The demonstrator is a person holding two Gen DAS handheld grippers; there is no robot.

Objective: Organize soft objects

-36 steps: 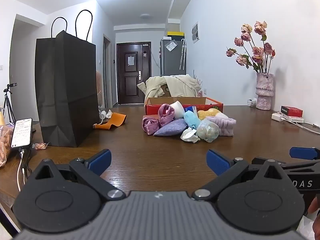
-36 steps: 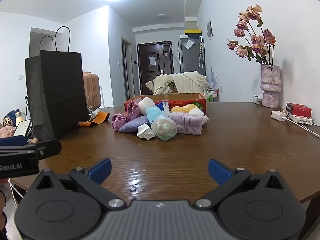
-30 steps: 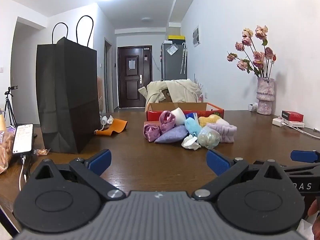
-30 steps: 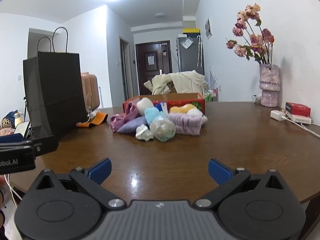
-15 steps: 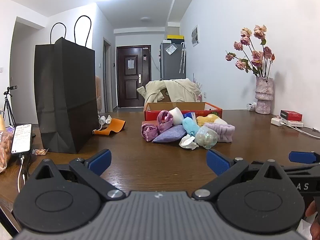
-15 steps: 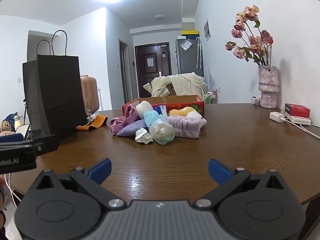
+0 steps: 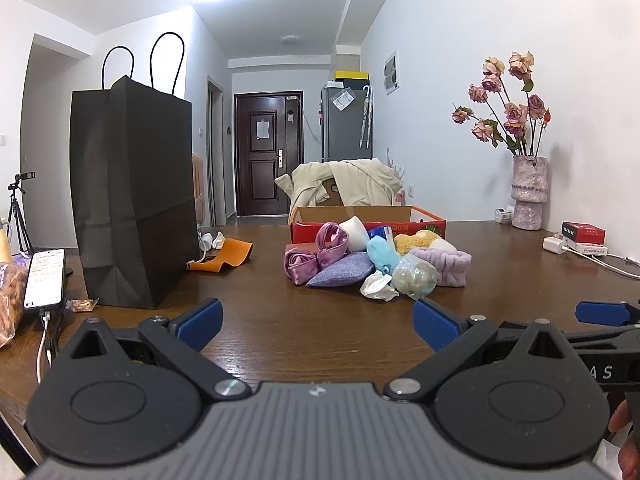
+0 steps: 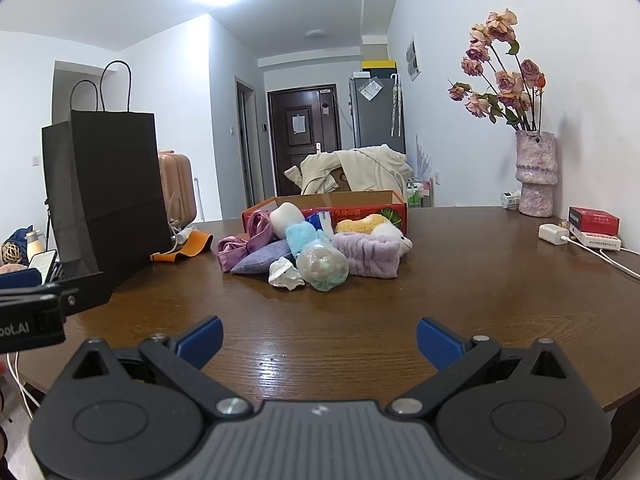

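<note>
Not much has changed in the last second. My two grippers only bobbed a little, and the pile of soft things sits in the same spot. So I think the tidying has not really started yet.

My left gripper (image 7: pixel 318 318) is wide open, with nothing between its blue pads. It hangs over the brown wooden tabletop (image 7: pixel 280 320) and touches nothing. My right gripper (image 8: pixel 320 338) is wide open too, and holds nothing. Both are well back from the pile.

The soft things lie in a heap in the middle of the tabletop, in front of a red cardboard box (image 8: pixel 360 206). I see a shiny pink satin scrunchie (image 7: pixel 308 256), a flat purple cloth pillow (image 7: pixel 340 274), a fluffy light blue toy (image 7: pixel 380 252), a fuzzy purple headband (image 7: pixel 444 264), a crumpled white tissue (image 7: pixel 376 286) and a clear squishy ball (image 7: pixel 414 278). The tissue and the ball are nearest to me.

A tall black paper bag (image 7: pixel 132 200) stands to the left. I think I must reach forward and pick one soft thing next.
</note>
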